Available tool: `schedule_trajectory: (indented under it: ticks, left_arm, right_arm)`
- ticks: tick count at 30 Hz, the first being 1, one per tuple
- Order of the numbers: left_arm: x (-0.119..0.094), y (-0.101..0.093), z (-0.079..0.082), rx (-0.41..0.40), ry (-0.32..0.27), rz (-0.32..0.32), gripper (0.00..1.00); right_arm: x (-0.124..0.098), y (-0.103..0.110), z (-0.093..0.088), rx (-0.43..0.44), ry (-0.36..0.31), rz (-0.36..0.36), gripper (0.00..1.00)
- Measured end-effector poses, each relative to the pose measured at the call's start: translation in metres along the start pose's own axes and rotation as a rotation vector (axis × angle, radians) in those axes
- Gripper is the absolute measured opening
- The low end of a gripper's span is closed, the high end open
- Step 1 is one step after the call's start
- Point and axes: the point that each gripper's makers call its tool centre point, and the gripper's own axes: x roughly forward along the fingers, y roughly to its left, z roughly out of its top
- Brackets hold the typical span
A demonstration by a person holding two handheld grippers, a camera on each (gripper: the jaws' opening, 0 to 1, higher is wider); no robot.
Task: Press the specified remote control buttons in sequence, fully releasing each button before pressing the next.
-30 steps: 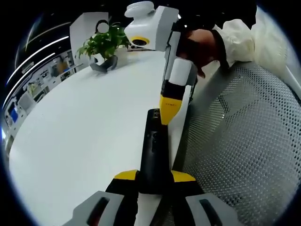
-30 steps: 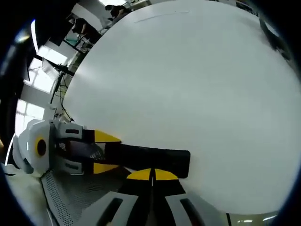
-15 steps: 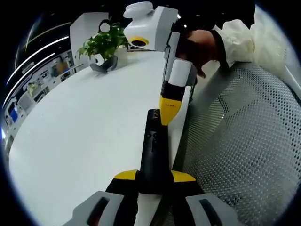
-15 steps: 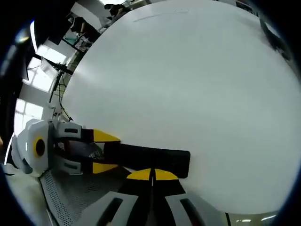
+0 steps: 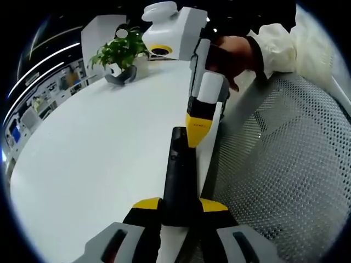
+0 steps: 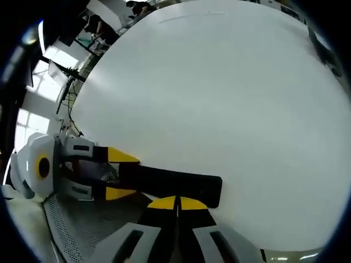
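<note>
1. The left tool (image 5: 180,207) clamps the near end of the long black plastic remote control (image 5: 178,170), which lies along the white round counter's (image 5: 88,153) edge beside a grey perforated mesh surface (image 5: 274,175).
2. The remote's long axis runs straight from the left tool toward the right tool (image 5: 197,131).
3. The right tool, jaws closed together on nothing, sits tip-down on the remote's far end, nearer the buttons.
4. No writing is readable.

Black remote (image 5: 179,175), white table (image 5: 93,142), yellow-tipped right tool (image 5: 197,129), green plant (image 5: 118,52).
</note>
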Motion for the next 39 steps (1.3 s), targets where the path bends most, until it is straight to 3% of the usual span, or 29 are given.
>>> schedule_trajectory:
  ticks: [21, 25, 39]
  left_arm:
    - [0.0, -0.001, 0.0, 0.019, 0.003, -0.002, 0.25]
    - [0.0, -0.004, -0.001, 0.101, 0.013, -0.002, 0.25]
    - [0.001, -0.002, 0.001, 0.023, 0.008, -0.002, 0.25]
  right_arm:
    - [-0.004, 0.003, 0.003, 0.032, -0.023, 0.019, 0.0]
    - [-0.008, 0.001, 0.011, 0.039, -0.074, 0.019, 0.0]
    - [-0.001, -0.001, 0.014, -0.013, -0.075, -0.003, 0.0]
